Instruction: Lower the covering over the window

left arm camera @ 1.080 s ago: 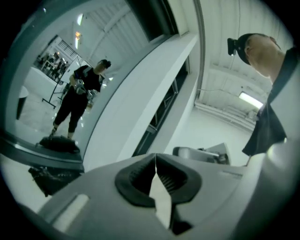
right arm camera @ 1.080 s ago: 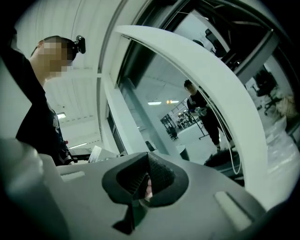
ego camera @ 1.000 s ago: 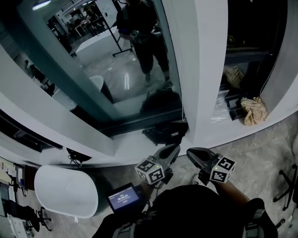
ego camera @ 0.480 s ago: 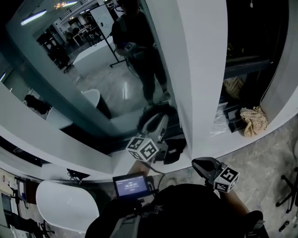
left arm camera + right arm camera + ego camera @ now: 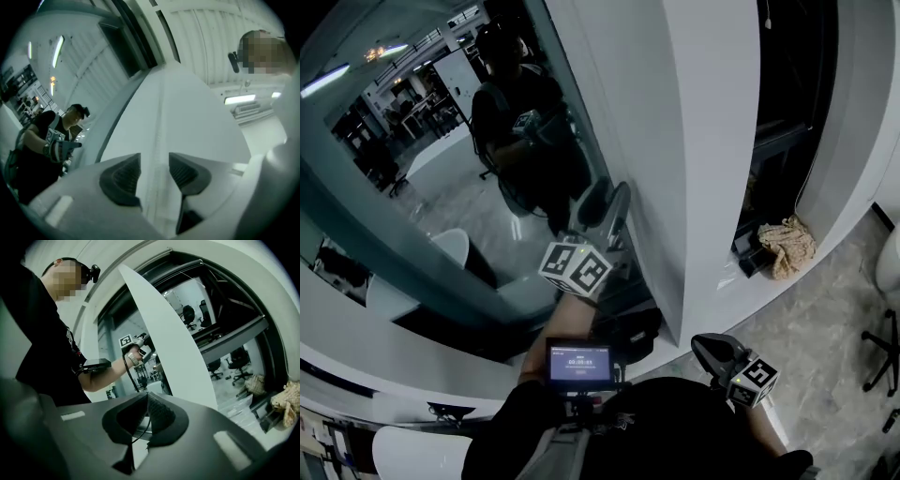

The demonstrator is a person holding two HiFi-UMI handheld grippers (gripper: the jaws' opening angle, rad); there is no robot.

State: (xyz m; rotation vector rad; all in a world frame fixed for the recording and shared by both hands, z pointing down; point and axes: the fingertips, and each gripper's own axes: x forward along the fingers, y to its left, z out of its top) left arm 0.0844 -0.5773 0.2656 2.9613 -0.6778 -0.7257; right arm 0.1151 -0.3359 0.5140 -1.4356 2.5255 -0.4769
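The window pane (image 5: 441, 178) is dark glass that mirrors a person, and a broad white pillar (image 5: 712, 141) stands to its right. My left gripper (image 5: 607, 199) is raised against the pane's right edge beside that pillar. Its jaws are opening, and its dark pads (image 5: 123, 176) stand apart. A thin pale cord-like line (image 5: 159, 126) runs up the white surface between them, and the pads do not press on it. The covering itself I cannot make out. My right gripper (image 5: 710, 345) hangs low near my body, its pads (image 5: 159, 413) closed together on nothing.
A crumpled beige cloth (image 5: 787, 248) lies on the sill right of the pillar. A dark bag (image 5: 628, 328) sits on the sill below the left gripper. A small lit screen (image 5: 579, 361) is strapped near my left arm. An office chair base (image 5: 881, 347) stands at the right.
My left gripper has risen from waist height to the window's right edge, and its jaws have spread apart. The view has tilted upward. The right gripper stays low.
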